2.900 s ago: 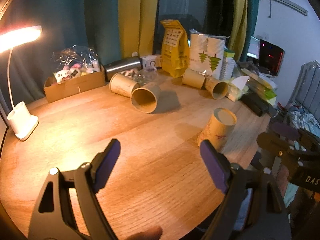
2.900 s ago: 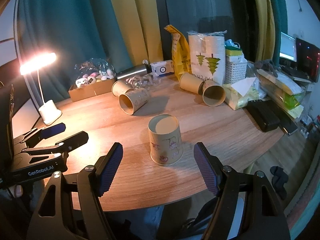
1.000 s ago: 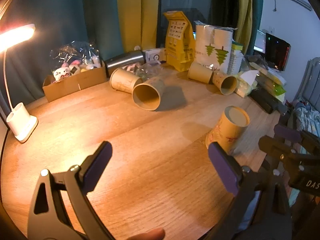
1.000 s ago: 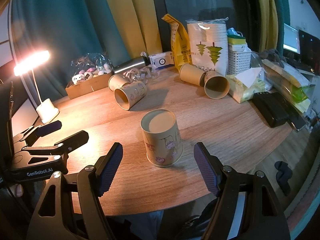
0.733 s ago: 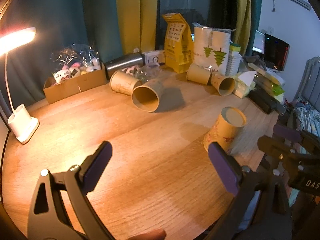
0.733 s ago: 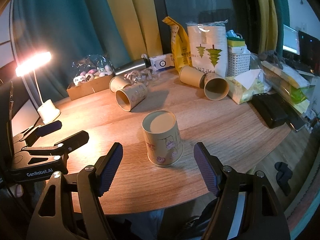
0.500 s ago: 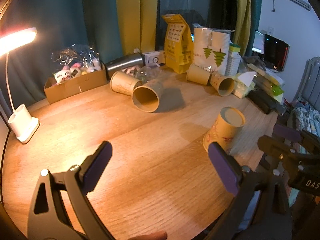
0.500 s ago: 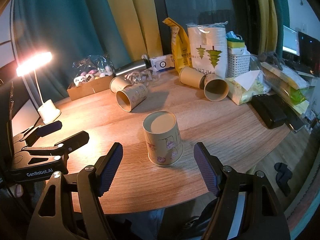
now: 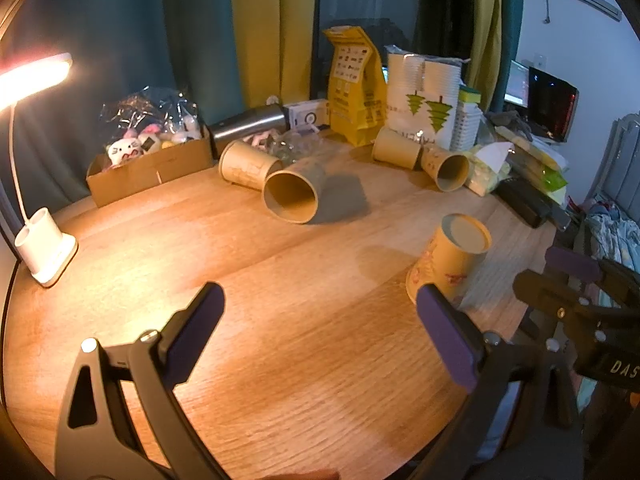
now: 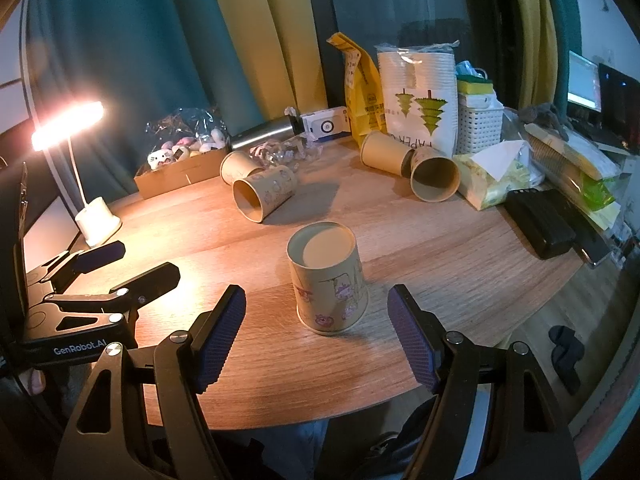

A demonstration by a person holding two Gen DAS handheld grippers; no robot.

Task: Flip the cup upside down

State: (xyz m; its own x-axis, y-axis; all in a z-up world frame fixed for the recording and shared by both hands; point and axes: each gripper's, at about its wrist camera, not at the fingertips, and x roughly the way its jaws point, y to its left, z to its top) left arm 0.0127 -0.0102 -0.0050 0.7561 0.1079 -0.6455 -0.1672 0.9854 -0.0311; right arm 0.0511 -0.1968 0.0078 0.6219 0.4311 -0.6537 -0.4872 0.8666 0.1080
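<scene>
The right gripper (image 10: 316, 336) was held low at the near edge of the wooden table (image 10: 460, 256), with its two fingers spread wide and holding nothing. Just beyond the gap between them stood the paper cup (image 10: 326, 278), upside down, with its mouth on the table and its flat base on top. The cup touched neither finger.

The left gripper (image 9: 320, 328) was also wide open and empty, above the bare wood on the lamp side. In its view the same cup (image 9: 450, 262) stood to the right, partly behind the right finger pad (image 9: 446, 338).

Farther on, a cup lying on its side (image 10: 262, 194) showed its open mouth toward the camera, and another lying cup (image 10: 238, 166) was just behind it. To the right, two more cups (image 10: 434, 180) lay together, near a tissue pack (image 10: 496, 178).

At the far edge were a cardboard box (image 10: 180, 172) with small toys, a steel flask (image 10: 264, 134), a yellow bag (image 10: 362, 92) and a packet of stacked cups (image 10: 418, 92). The desk lamp (image 10: 68, 120) was lit at the left.
</scene>
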